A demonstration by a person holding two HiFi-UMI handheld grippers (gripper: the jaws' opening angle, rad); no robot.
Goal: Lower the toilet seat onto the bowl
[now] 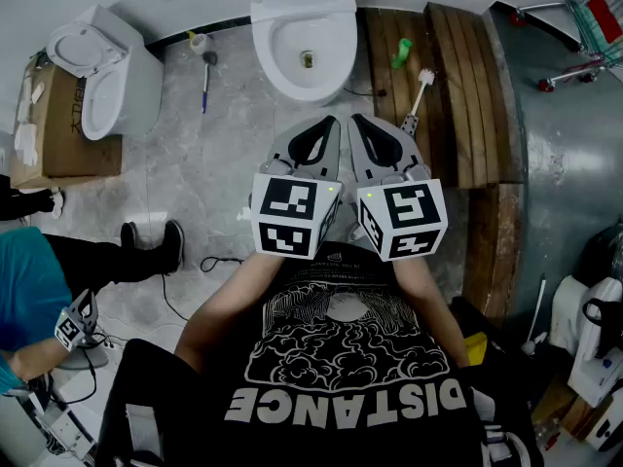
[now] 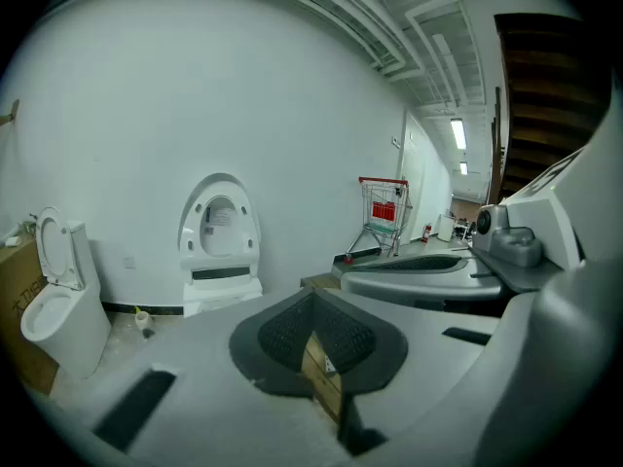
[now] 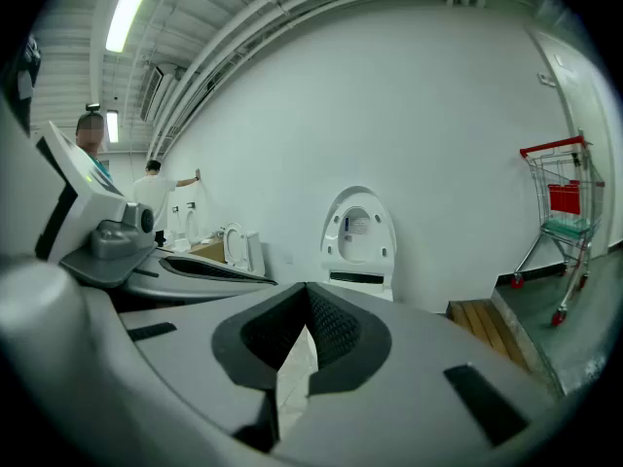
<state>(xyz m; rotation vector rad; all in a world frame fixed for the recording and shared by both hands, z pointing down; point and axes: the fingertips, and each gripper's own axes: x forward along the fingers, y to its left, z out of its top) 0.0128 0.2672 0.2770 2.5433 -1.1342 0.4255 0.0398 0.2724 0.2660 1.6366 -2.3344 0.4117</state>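
The white toilet bowl (image 1: 307, 56) stands against the far wall, straight ahead. Its seat and lid (image 2: 220, 227) are raised upright against the wall, and the right gripper view shows the same seat (image 3: 357, 232). I hold both grippers side by side at chest height, well short of the toilet. My left gripper (image 1: 329, 123) is shut with nothing between its jaws, tips together (image 2: 313, 295). My right gripper (image 1: 358, 123) is shut and empty too (image 3: 308, 290). Both point slightly downward toward the toilet. Grey floor lies between them and the bowl.
A second toilet (image 1: 102, 76) sits on a cardboard box at the left. A wooden platform (image 1: 438, 86) with a white brush (image 1: 421, 88) and a green bottle (image 1: 401, 53) lies right of the bowl. A shopping cart (image 1: 594, 17) stands far right. A person's legs (image 1: 117, 256) reach in at left.
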